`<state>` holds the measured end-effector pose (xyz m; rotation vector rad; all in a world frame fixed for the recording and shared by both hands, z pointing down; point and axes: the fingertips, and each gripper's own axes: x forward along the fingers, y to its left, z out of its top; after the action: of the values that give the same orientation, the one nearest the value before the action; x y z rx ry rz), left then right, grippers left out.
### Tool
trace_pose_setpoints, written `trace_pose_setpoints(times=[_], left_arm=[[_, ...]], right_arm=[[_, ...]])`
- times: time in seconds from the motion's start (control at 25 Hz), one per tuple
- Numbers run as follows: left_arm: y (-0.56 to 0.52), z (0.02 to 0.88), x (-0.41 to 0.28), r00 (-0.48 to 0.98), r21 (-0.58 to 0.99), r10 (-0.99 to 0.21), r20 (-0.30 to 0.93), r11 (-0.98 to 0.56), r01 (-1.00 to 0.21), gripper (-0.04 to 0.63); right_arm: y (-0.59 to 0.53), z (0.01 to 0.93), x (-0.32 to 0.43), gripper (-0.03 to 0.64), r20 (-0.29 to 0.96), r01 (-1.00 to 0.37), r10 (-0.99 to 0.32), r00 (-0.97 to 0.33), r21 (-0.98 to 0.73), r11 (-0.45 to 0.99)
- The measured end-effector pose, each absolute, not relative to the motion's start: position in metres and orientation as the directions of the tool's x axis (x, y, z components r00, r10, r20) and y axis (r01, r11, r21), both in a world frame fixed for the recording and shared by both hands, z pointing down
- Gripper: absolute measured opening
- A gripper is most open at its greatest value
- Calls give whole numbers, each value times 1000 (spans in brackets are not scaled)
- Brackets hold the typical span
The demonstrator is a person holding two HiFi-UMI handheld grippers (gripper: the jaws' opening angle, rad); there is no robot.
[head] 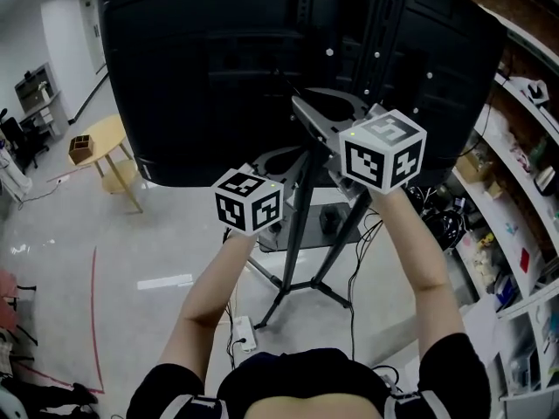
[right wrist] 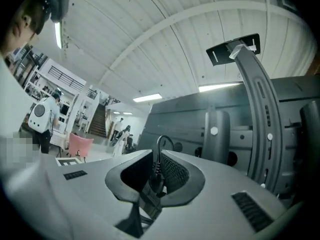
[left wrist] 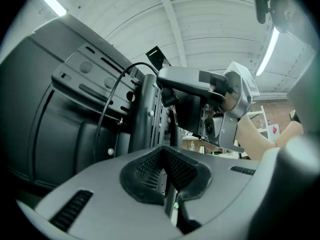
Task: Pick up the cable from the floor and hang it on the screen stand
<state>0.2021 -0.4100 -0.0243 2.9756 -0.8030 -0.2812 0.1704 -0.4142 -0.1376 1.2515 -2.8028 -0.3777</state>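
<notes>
Nearest, the person's two bare forearms [head: 426, 260] reach up and forward, one tool in each hand. The right tool [right wrist: 156, 156] is clamped on the cable [right wrist: 160, 143]. The black plug end sits pinched between its ribbed pads [right wrist: 172, 173], and a short loop of the lead curls up just above the tips. The left tool [left wrist: 163, 151] has its pads brought together at the tips, and nothing shows between them. It is held lower than the right tool and to its left.

Both tools are raised close to the back of the screen stand [head: 306, 177]. The right tool is just beside the upright pole and its curved grey bracket [right wrist: 262, 109]. In the left gripper view a thin black lead arcs up across the mounting plate [left wrist: 87, 81] on the back of the screen [head: 218, 68] and reaches the top of the pole.

Below, the stand's legs spread over the pale floor [head: 131, 260], with a white power strip [head: 243, 332] lying near them.
</notes>
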Motion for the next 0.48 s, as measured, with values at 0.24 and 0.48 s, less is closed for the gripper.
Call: trace_pose_setpoints(times=[0.24, 0.48], left_arm=[[-416, -68, 192, 828, 41, -520, -210, -851, -524, 8], [-416, -82, 169, 803, 29, -546, -238, -830, -556, 8]], right_arm=[[-416, -192, 159, 67, -90, -704, -718, -690, 316, 637], [-407, -218, 108, 67, -96, -632, -646, -758, 352, 690]])
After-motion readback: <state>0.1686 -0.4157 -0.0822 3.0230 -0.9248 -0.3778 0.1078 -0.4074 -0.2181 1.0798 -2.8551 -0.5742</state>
